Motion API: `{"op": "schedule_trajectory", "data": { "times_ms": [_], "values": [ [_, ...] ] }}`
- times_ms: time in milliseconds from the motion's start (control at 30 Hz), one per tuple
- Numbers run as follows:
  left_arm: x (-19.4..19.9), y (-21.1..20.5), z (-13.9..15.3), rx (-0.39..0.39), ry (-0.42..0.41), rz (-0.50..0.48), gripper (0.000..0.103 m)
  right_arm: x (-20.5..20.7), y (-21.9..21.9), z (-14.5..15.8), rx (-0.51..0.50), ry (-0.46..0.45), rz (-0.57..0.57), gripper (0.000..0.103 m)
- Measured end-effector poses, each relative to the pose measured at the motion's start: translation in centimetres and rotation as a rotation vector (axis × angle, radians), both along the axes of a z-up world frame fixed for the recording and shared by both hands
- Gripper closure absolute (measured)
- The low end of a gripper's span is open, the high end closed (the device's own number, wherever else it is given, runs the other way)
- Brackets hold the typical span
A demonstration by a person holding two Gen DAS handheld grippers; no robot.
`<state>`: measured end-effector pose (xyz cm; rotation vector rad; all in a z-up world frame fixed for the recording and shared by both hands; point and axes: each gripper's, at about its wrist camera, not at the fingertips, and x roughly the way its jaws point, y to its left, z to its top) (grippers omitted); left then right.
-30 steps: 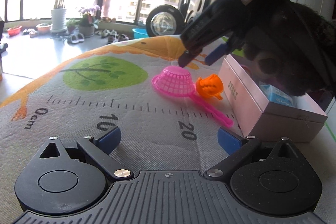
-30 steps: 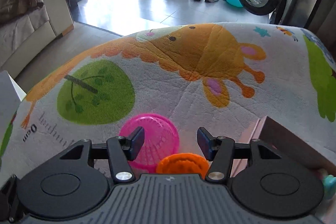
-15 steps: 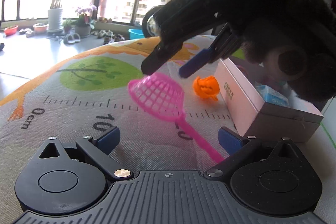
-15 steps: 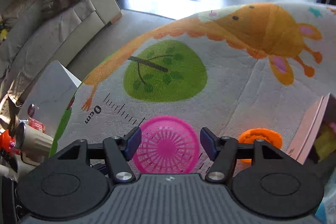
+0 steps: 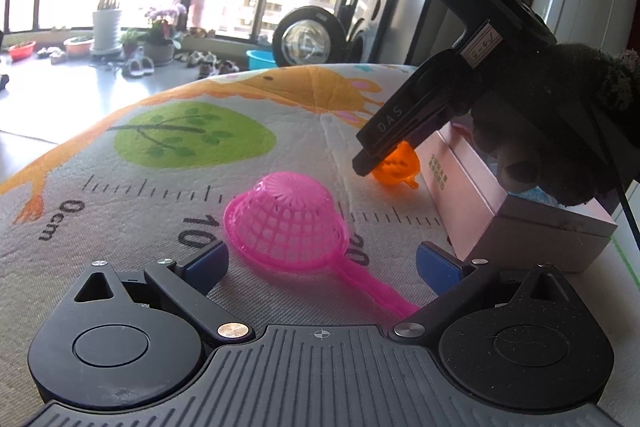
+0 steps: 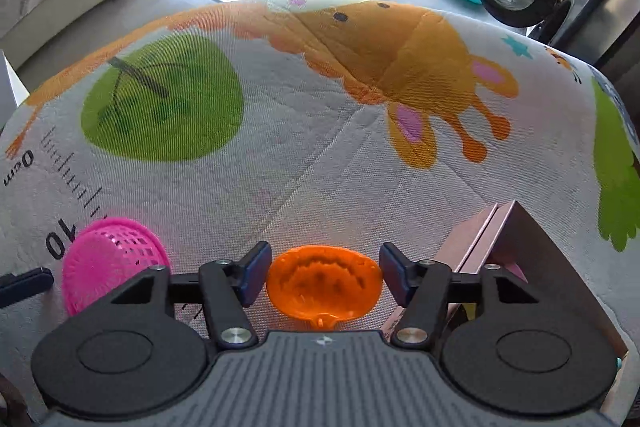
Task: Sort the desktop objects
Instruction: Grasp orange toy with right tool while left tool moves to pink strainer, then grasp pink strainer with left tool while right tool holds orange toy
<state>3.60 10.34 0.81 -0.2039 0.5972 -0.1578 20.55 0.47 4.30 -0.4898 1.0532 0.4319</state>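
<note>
Surface: a tabletop covered by a printed play mat (image 6: 320, 155) with a giraffe, a green tree and a ruler scale filled most of both views.
Pink strainer: a pink toy strainer (image 5: 286, 223) lay dome-up on the mat at centre of the left wrist view, its handle running toward the lower right between the left gripper's fingers; in the right wrist view its dome (image 6: 110, 267) showed at lower left.
Orange toy: a small orange moulded toy (image 6: 324, 285) sat on the mat at lower centre of the right wrist view; in the left wrist view it (image 5: 396, 169) appeared right of centre, just beside the box.
Box: an open pink box (image 5: 516, 211) stood at the right edge of the left wrist view, its side wall near the orange toy.
Box contents: something pale blue showed inside above the rim, mostly hidden by the gloved hand; in the right wrist view the box (image 6: 532, 239) showed a yellow and a pink item inside, too cut off to name.
Left gripper: the left gripper (image 5: 320, 263) was spread wide and low over the mat, grasping nothing; only the strainer's handle lay between its blue pads, untouched.
Right gripper: the right gripper (image 6: 324, 273), held by a hand in a black fuzzy glove (image 5: 560, 143), pointed steeply down over the orange toy; its jaws were closing, with the toy between the pads and narrow gaps showing on both sides.
</note>
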Motion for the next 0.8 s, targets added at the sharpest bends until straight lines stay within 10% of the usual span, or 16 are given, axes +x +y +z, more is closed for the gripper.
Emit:
{"op": "schedule_trajectory", "data": {
  "times_ms": [433, 800],
  "values": [
    [0.6, -0.5, -0.1, 0.045, 0.043, 0.027, 0.0, -13.9, -8.2, 9.4, 0.349, -0.148, 0.078, 0.043],
    [3.6, -4.2, 0.1, 0.288, 0.094, -0.018, 0.0, -21.5, -14.5, 1.1, 0.206, -0.191, -0.031, 0.043]
  ]
}}
